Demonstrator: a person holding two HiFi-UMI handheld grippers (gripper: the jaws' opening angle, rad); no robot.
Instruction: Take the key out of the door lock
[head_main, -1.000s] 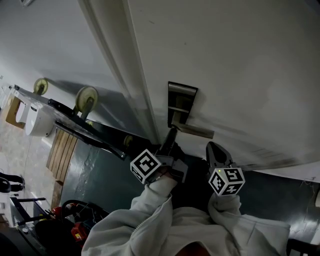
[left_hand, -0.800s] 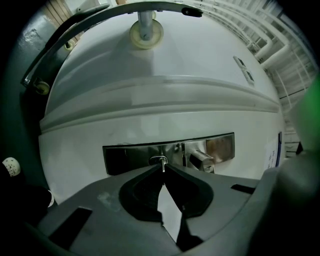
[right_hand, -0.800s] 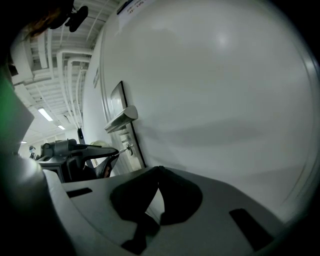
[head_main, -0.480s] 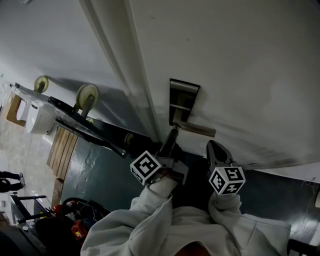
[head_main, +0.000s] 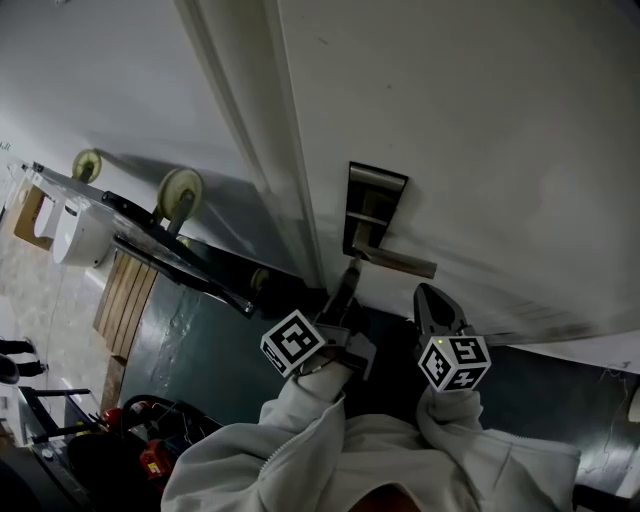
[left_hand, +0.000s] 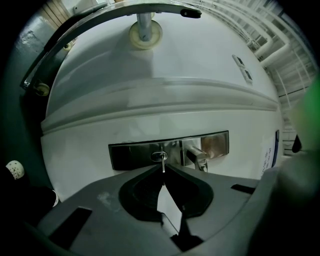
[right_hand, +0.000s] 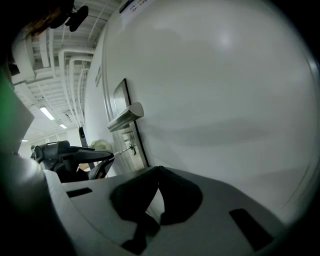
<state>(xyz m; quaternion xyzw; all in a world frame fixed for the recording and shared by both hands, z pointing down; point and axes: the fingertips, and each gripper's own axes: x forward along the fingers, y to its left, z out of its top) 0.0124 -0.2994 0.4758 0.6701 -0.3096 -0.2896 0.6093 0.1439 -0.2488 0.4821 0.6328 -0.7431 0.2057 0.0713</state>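
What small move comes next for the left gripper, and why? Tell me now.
Probably pull the left gripper straight back from the door, without twisting. Its jaws are shut on the key, and the key's blade sits in the lock, so a straight draw should free it.

White wall (head_main: 100, 80), dark green floor (head_main: 190, 350), wheeled black trolley (head_main: 180, 192), wooden pallet (head_main: 122, 300)

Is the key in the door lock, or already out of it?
In. The key runs from the keyhole of the lock plate straight into the left gripper, whose jaws are closed on it.
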